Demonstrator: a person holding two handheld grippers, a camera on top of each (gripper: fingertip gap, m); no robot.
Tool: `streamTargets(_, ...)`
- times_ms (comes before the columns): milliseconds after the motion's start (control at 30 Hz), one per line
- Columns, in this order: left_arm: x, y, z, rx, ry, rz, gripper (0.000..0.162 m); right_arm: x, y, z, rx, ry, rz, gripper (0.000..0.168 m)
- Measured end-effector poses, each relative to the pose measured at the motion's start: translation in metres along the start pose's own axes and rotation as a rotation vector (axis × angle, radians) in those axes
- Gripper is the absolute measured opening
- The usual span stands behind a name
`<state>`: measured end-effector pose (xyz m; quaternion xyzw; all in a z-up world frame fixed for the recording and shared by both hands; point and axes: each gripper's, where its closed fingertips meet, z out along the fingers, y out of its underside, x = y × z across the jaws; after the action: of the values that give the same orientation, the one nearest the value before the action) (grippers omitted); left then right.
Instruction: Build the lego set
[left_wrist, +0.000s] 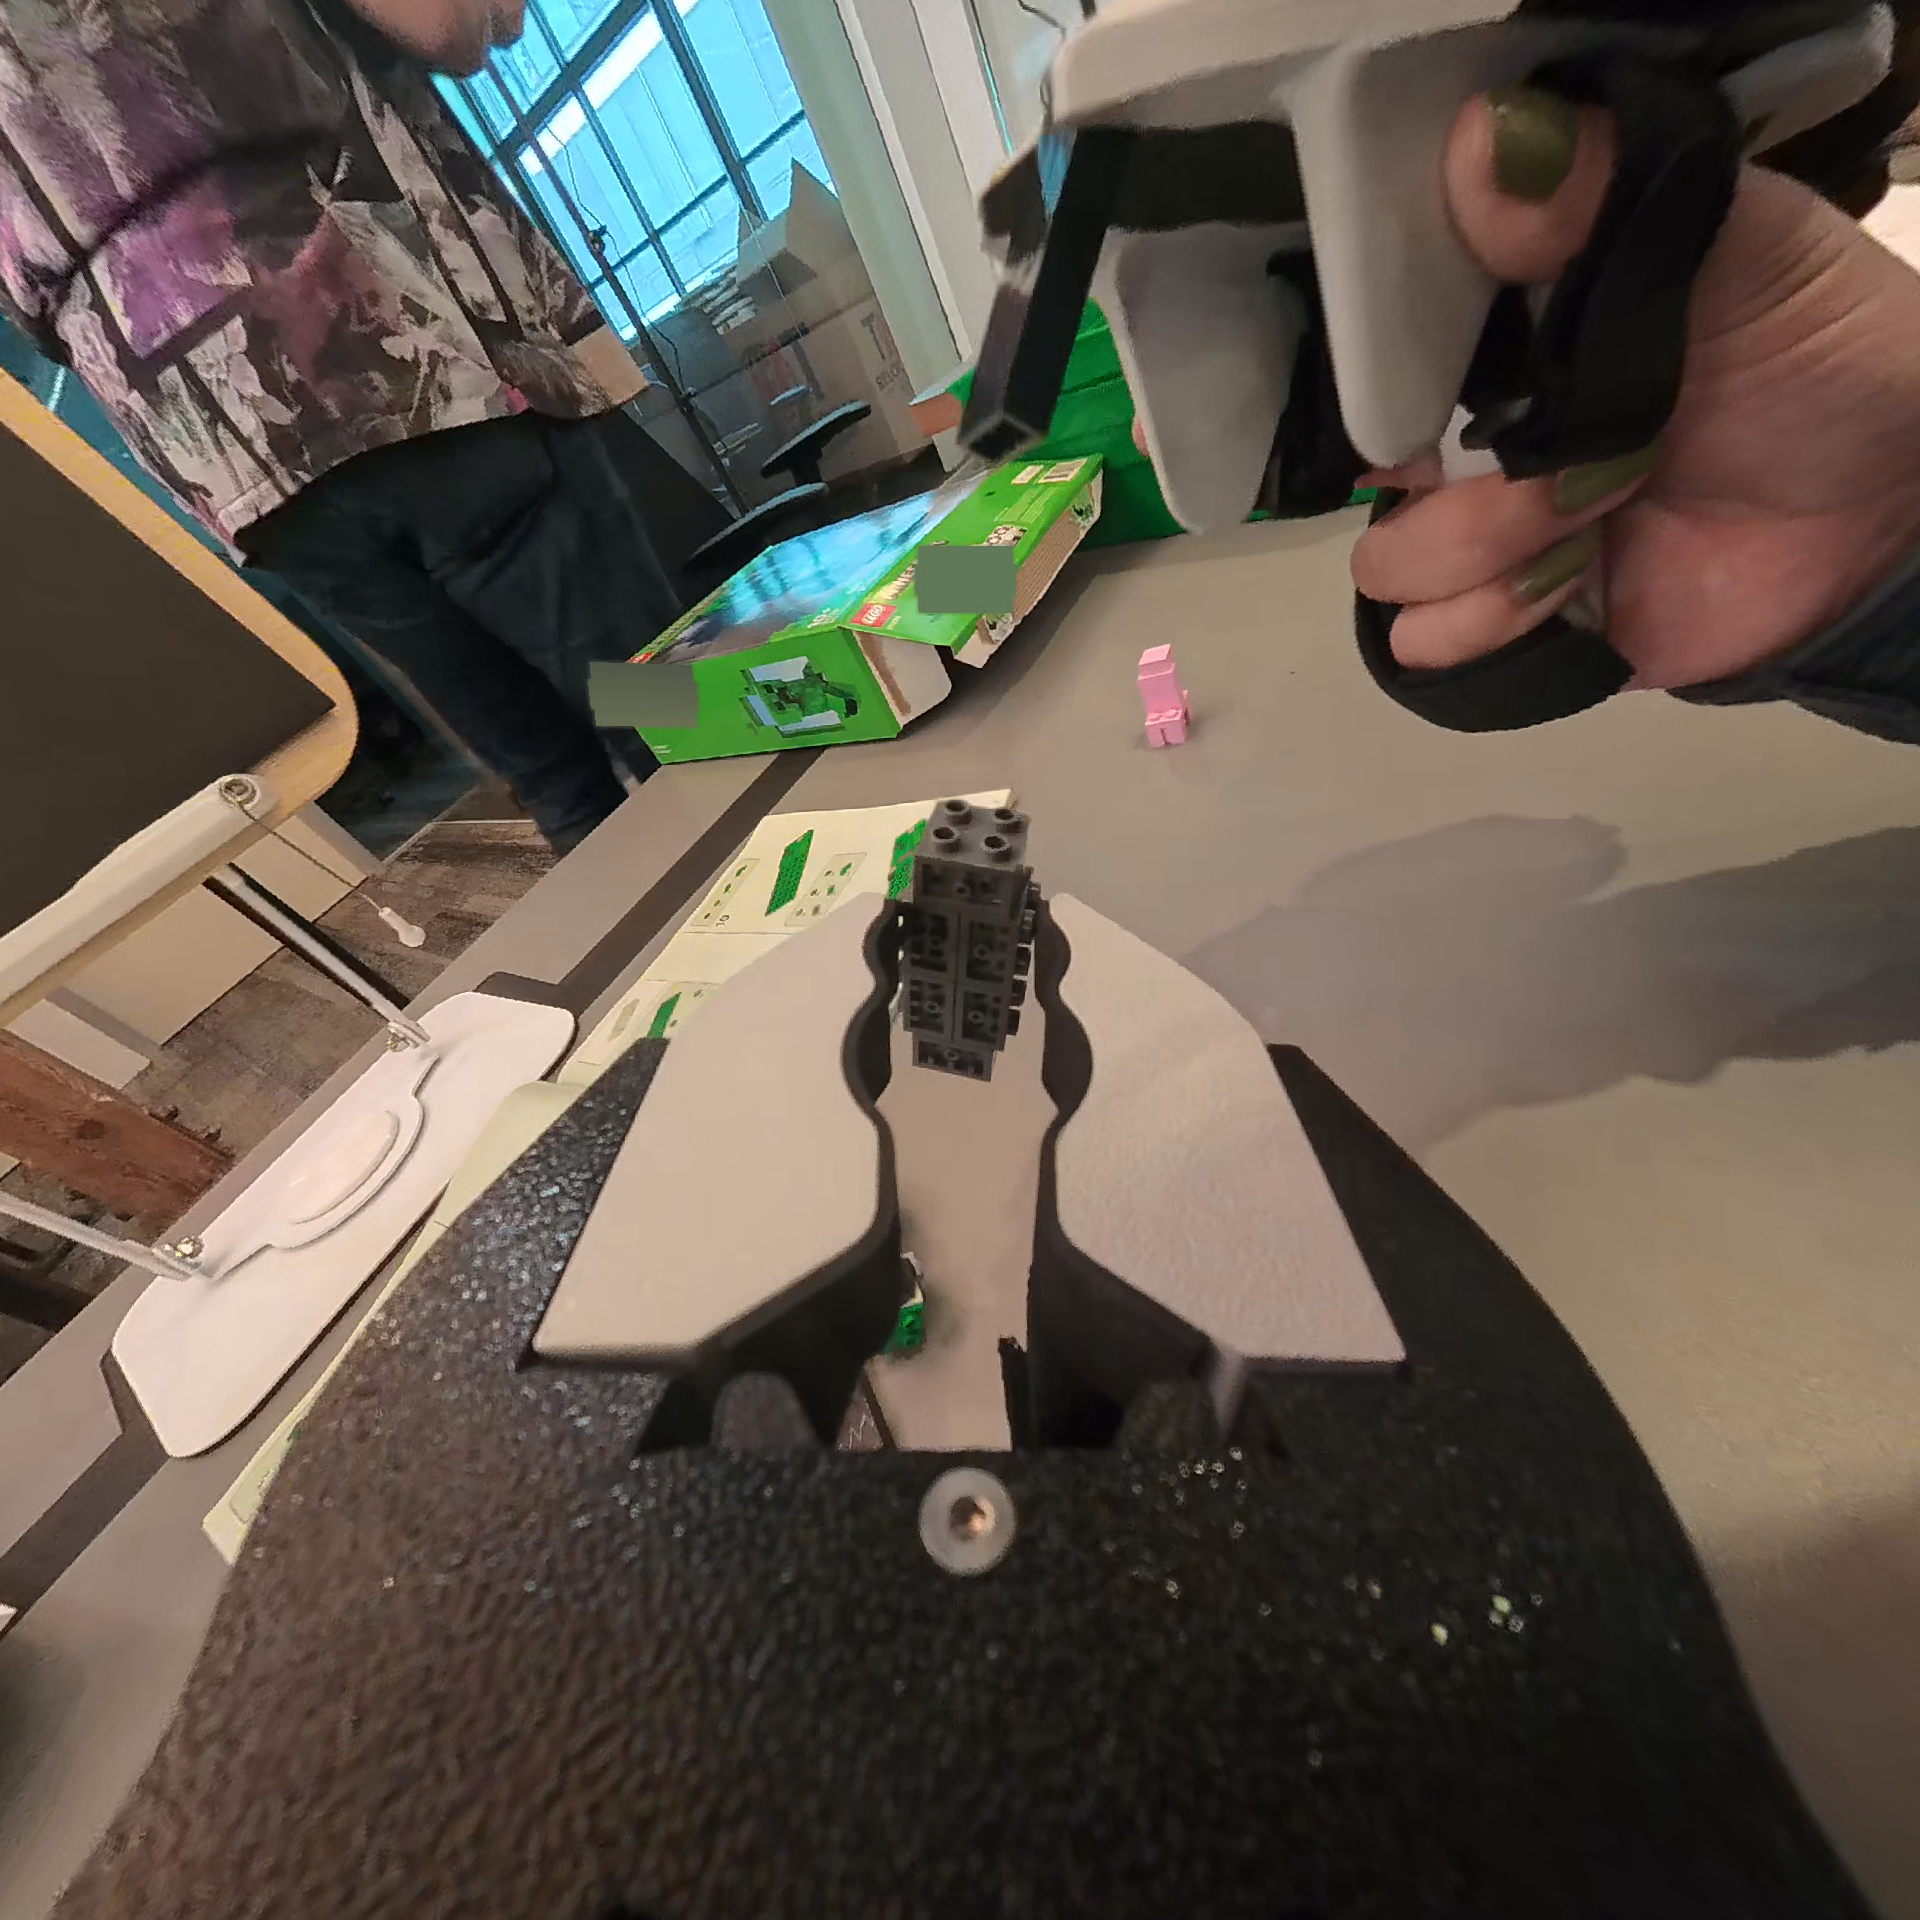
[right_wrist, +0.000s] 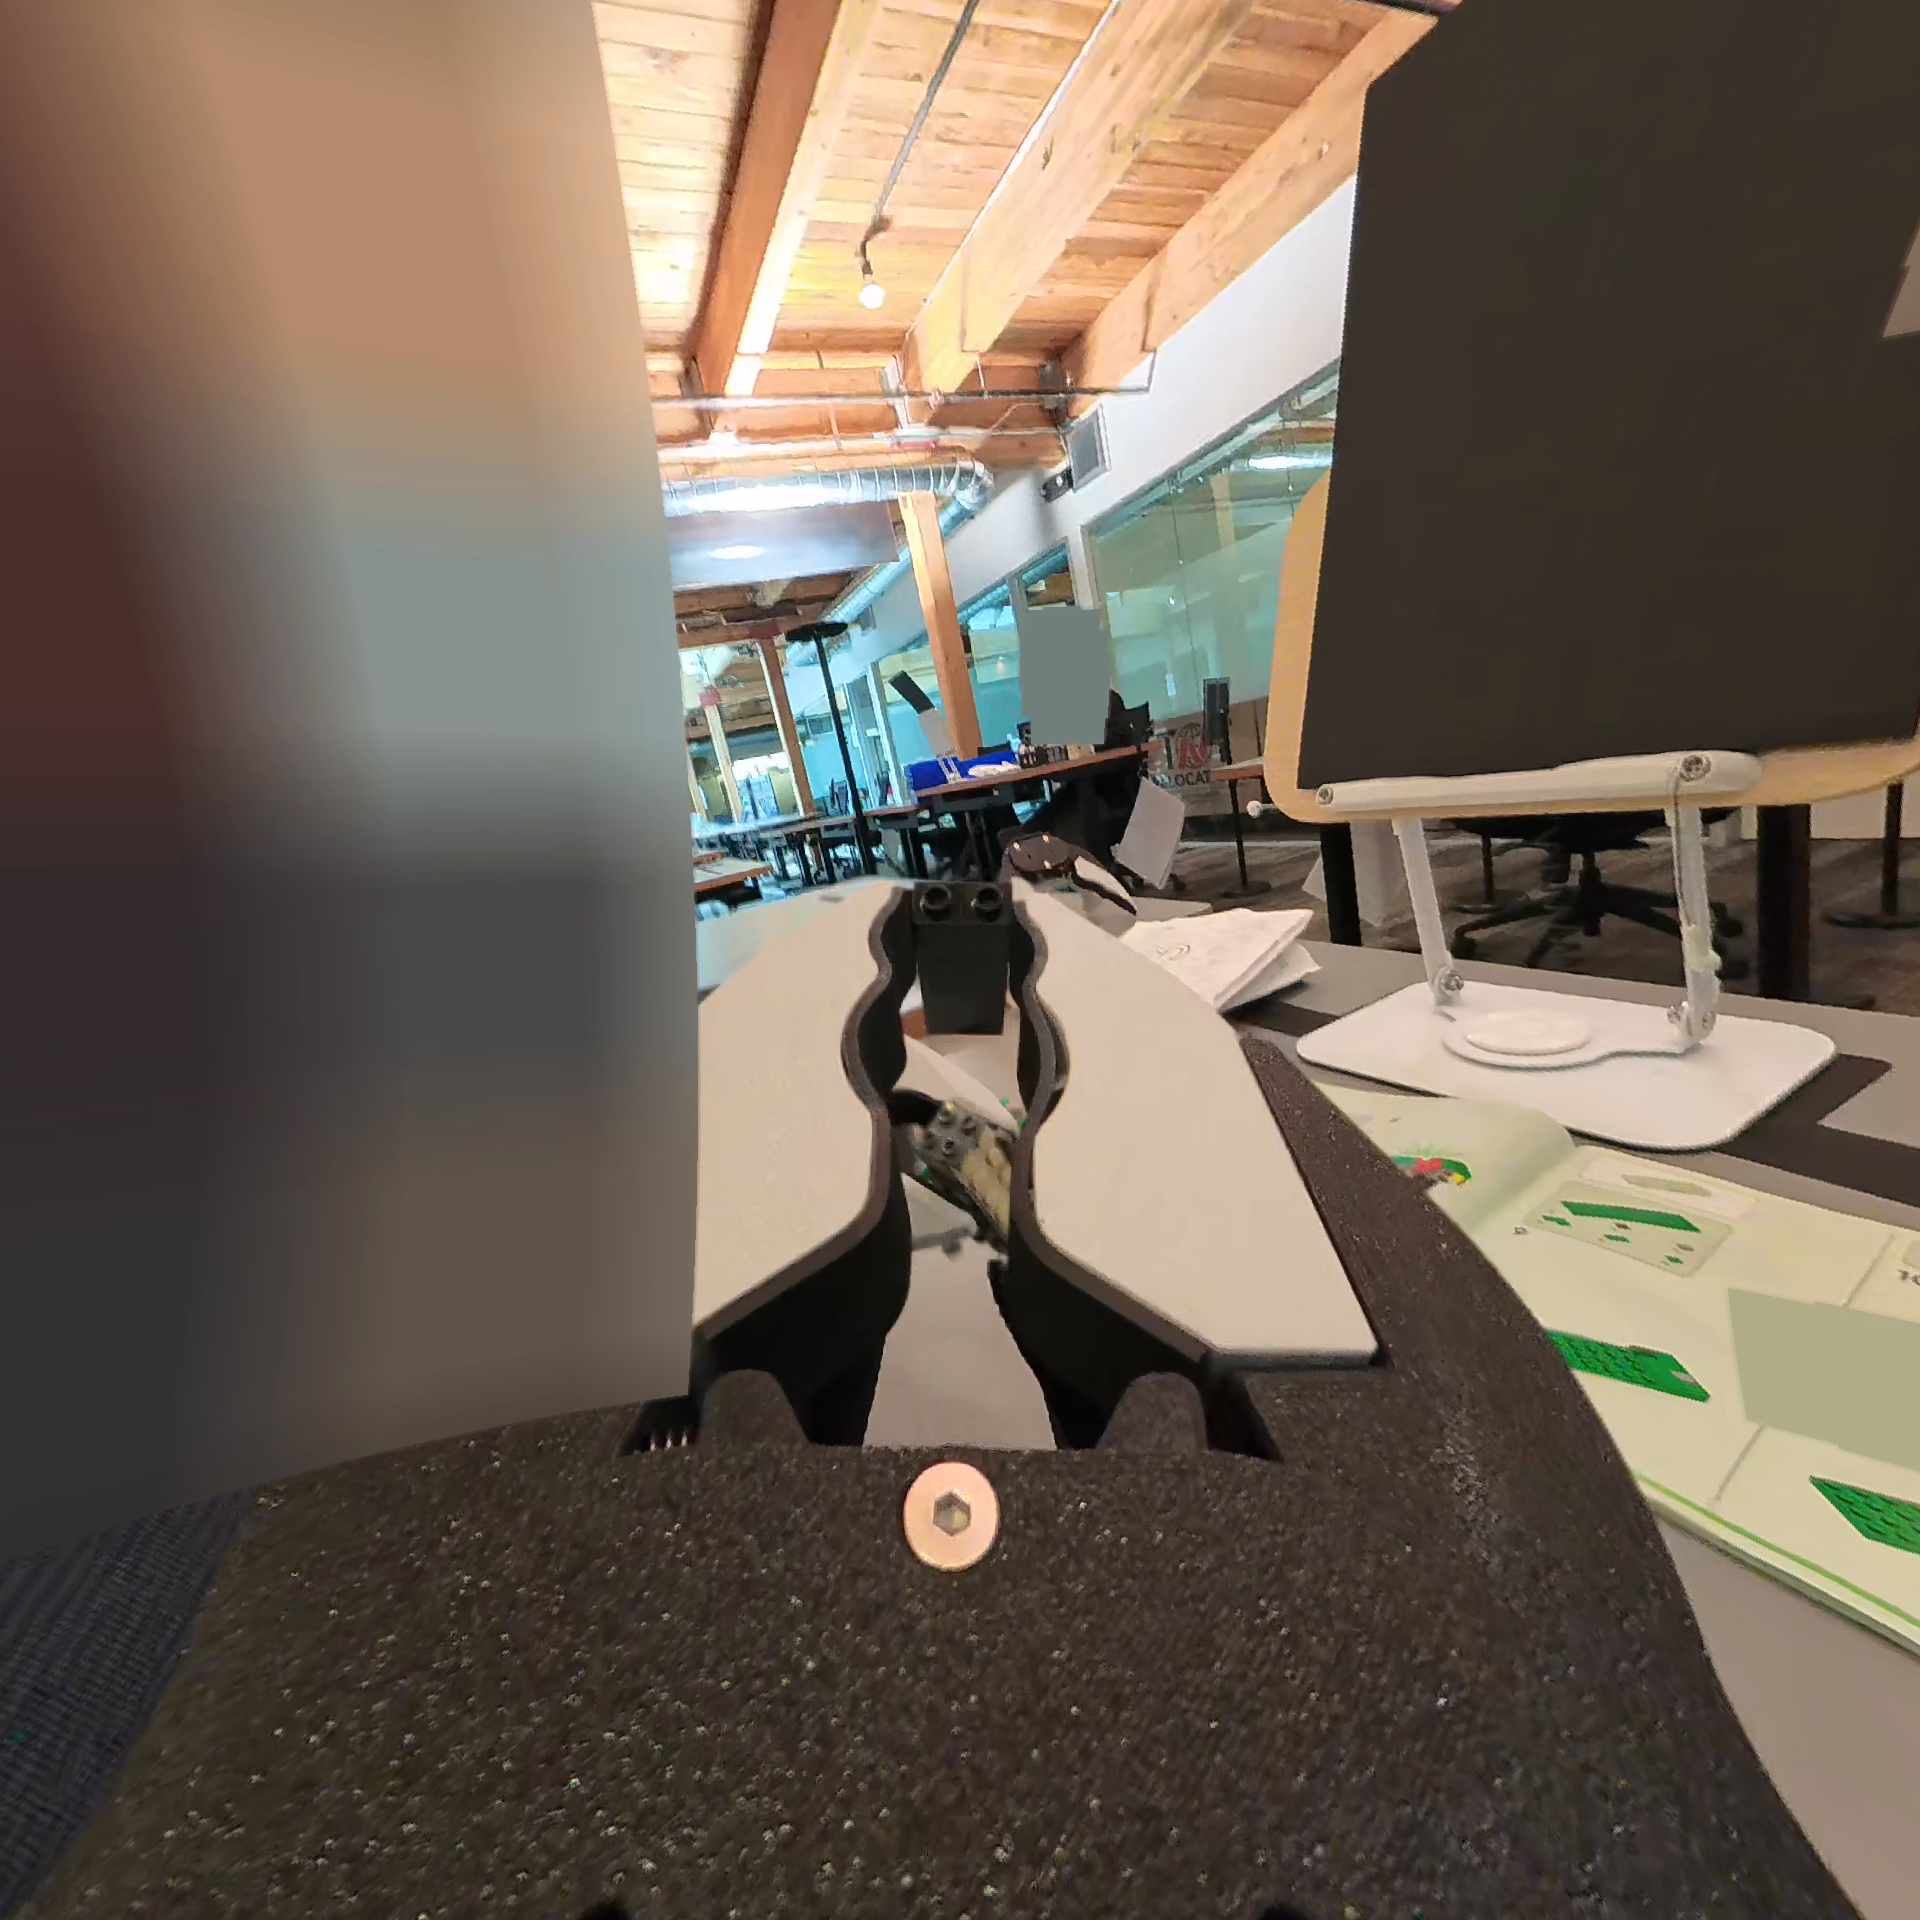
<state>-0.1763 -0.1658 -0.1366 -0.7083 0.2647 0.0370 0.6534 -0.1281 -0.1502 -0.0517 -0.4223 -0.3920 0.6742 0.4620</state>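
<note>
My left gripper (left_wrist: 964, 935) is shut on a dark grey lego column (left_wrist: 966, 925), several bricks tall, and holds it upright above the grey table (left_wrist: 1558, 1195) with its studs up. My right gripper (left_wrist: 1112, 249), held by a hand, hangs above and behind it, shut on a long black brick (left_wrist: 1044, 301) that points down toward the column. In the right wrist view, my right gripper (right_wrist: 958, 935) grips the black brick (right_wrist: 961, 971) at its fingertips. The grey column (right_wrist: 956, 1148) shows through the gap between the fingers, below.
A pink lego pig (left_wrist: 1164, 698) stands on the table beyond the column. Green lego boxes (left_wrist: 769, 675) lie at the far edge. An open instruction booklet (right_wrist: 1662, 1299) lies by a white screen stand (right_wrist: 1558, 1049). A person (left_wrist: 312, 260) stands at the left. Spacing between my two grippers at the tips: around 10 cm.
</note>
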Motion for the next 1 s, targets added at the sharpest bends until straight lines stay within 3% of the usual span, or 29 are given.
streamTargets(67,-0.003,-0.002,-0.001,0.018,-0.014,-0.007,0.024,0.008,0.009,-0.001,-0.085,0.035,-0.032,0.017)
streamTargets(267,-0.011,-0.013,-0.008,0.152,-0.05,-0.093,0.024,0.045,0.068,-0.025,-0.575,0.158,-0.212,0.017)
streamTargets(367,-0.013,-0.024,-0.015,0.249,-0.046,-0.146,0.024,0.053,0.095,-0.035,-0.7,0.156,-0.274,0.017)
streamTargets(600,-0.015,-0.04,-0.029,0.403,-0.029,-0.186,0.024,0.031,0.065,-0.012,-0.515,0.116,-0.267,0.017)
streamTargets(833,-0.01,-0.042,-0.028,0.421,-0.011,-0.189,0.024,0.016,0.054,-0.002,-0.448,0.046,-0.312,0.017)
streamTargets(1000,-0.009,-0.043,-0.029,0.432,0.003,-0.195,0.024,-0.003,0.035,0.0,-0.294,-0.068,-0.285,0.017)
